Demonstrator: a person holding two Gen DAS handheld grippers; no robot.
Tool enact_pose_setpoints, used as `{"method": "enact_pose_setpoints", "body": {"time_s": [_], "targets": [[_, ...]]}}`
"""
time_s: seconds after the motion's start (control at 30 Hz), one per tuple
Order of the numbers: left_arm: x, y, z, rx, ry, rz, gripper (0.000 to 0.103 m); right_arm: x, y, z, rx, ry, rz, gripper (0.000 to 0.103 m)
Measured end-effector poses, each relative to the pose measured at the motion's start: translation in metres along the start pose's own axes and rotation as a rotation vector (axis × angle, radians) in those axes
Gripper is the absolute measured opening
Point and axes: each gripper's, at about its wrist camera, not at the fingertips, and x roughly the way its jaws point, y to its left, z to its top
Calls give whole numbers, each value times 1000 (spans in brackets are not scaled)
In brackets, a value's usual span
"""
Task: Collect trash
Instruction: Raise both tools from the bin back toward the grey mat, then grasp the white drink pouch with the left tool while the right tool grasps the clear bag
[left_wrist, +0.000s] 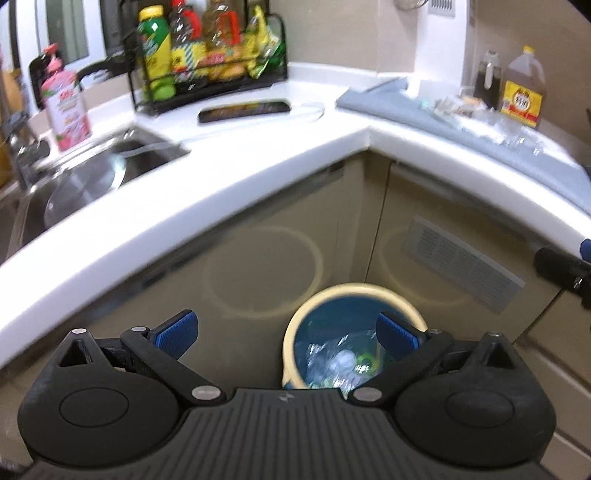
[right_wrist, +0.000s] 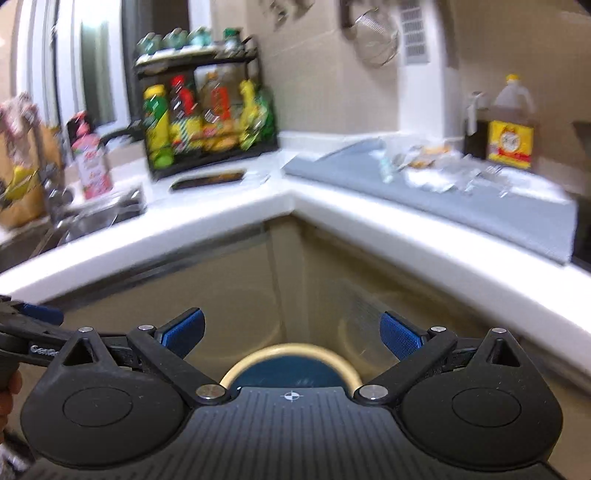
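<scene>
White countertop (beige cabinets).

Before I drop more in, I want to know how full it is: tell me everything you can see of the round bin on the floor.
The round cream-rimmed bin with a blue liner stands upright on the floor in the corner under the white countertop, close to the beige cabinet doors. Its mouth is open, with no lid in view. Inside lie crumpled clear plastic wrappers and a green scrap, well below the rim. The right wrist view shows only its rim. Nothing grips it.

Bottle rack on white counter; sink left.
</scene>
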Motion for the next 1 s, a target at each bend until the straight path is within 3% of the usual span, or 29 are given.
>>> {"method": "enact_pose_setpoints", "body": {"time_s": [0.2,0.37,0.47,0.53,0.73,1.0], "targets": [[0,-19,63,65,-83,-56,103,1,-39,48,24,-113,-73,103],[11,-48,133,140,-146,-106,103,28,-79,90,56,-117,-155,103],[28,-77,185,193,-176,-183,103,54,-106,110,90,-117,-202,103],[46,-97,216,221,-178,-238,103,77,-125,123,101,-107,-241,103],[118,-165,291,321,-176,-301,103,158,-181,152,149,-53,-309,103],[228,-234,354,381,-93,-366,103,236,-236,174,169,3,-337,103]]}}
